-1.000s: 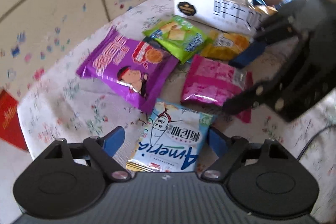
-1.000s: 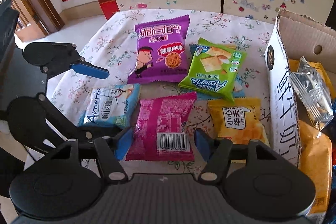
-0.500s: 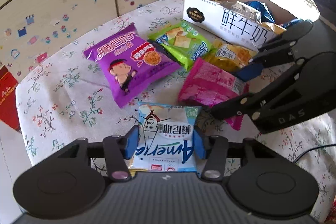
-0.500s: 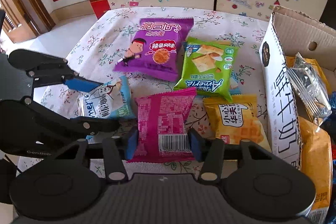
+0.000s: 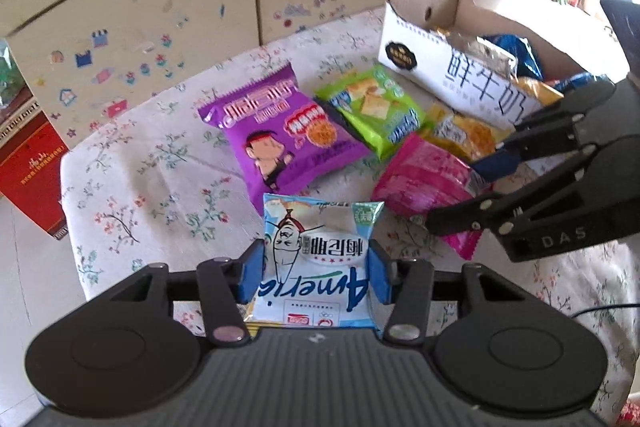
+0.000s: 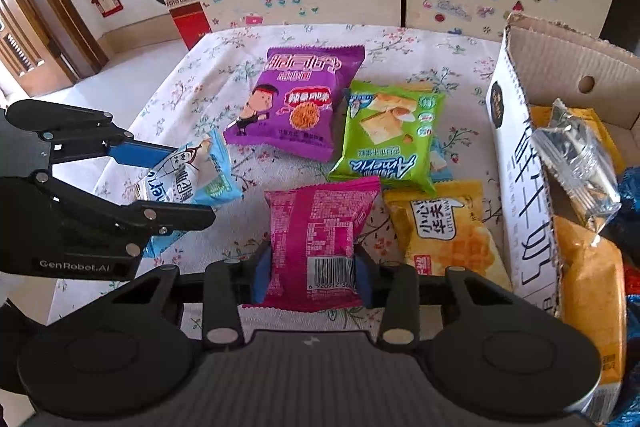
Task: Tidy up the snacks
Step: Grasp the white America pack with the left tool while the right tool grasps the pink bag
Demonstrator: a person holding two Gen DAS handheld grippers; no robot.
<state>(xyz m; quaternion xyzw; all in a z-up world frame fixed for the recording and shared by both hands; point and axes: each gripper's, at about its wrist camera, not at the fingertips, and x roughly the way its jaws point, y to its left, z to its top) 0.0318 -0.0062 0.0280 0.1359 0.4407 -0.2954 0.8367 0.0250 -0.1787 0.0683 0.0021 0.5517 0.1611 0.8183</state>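
Both tools loaded: left gripper [image 5: 316, 273] pinches the blue packet [image 5: 318, 267] across its width, right gripper [image 6: 313, 271] likewise clamps the pink packet [image 6: 316, 243]. Side grips leave the packs hanging free, probably bound for the cardboard box [image 6: 516, 155]; three packets lie flat on the tablecloth [image 6: 200, 83].

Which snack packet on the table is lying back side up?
The magenta foil packet, gripped by the right gripper: it shows a barcode and fine print, while the purple, green, yellow and pale blue packets show their printed fronts.
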